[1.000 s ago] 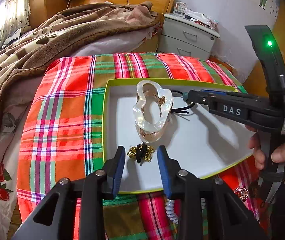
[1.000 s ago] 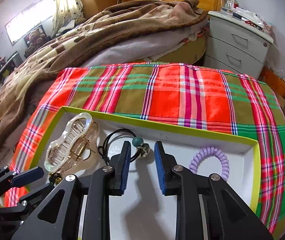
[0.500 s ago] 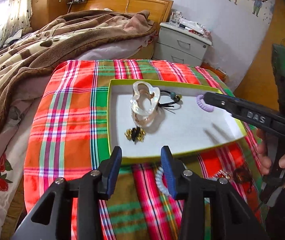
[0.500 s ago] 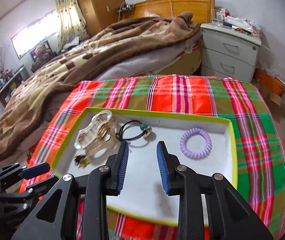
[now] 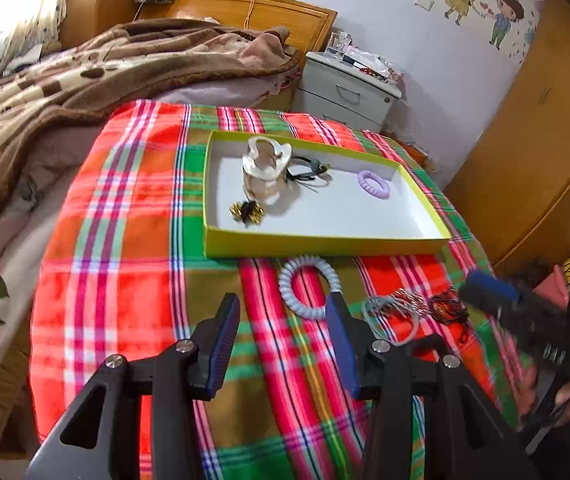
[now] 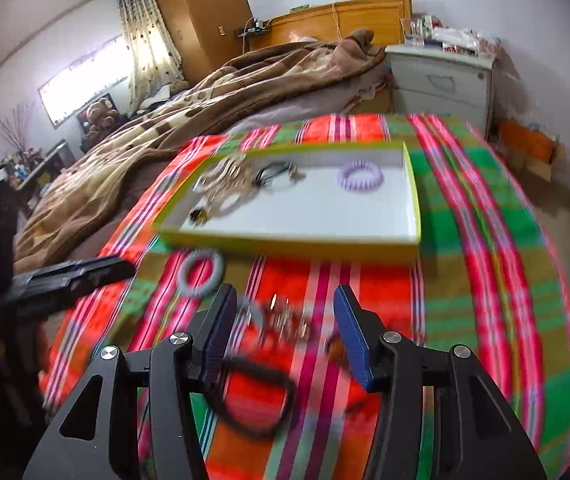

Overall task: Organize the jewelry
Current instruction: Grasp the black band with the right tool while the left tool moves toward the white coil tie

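Bedroom setting: a bed under a brown blanket (image 5: 85, 72) lies behind the work area, with a white nightstand (image 5: 349, 92) at 1 o'clock. A plaid cloth (image 5: 125, 280) covers the surface.

A green-rimmed tray (image 5: 325, 246) sits at 12 o'clock from both grippers. It holds four items: a clear claw hair clip (image 5: 263, 168), a black hair tie with a bead (image 5: 305, 166), a purple coil hair tie (image 5: 373, 184) and a small gold-and-black ornament (image 5: 247, 213). These appear already sorted; the tray's low walls keep small pieces together.

Outside the tray, near its front wall, lies a pale blue coil hair tie (image 5: 309, 286). At 3 o'clock from it sits a tangle of chains and beaded jewelry (image 5: 425, 306).

The left gripper (image 5: 283, 342) has its jaws apart and holds nothing, positioned just short of the blue coil. The right gripper (image 6: 283, 334) is likewise apart and empty, poised over the tangle, probably to collect it.

View differences: the left wrist view is sharp and resolves each tray item. The right wrist view is motion-blurred but alone shows a black band (image 6: 257, 396) on the cloth between its fingers.
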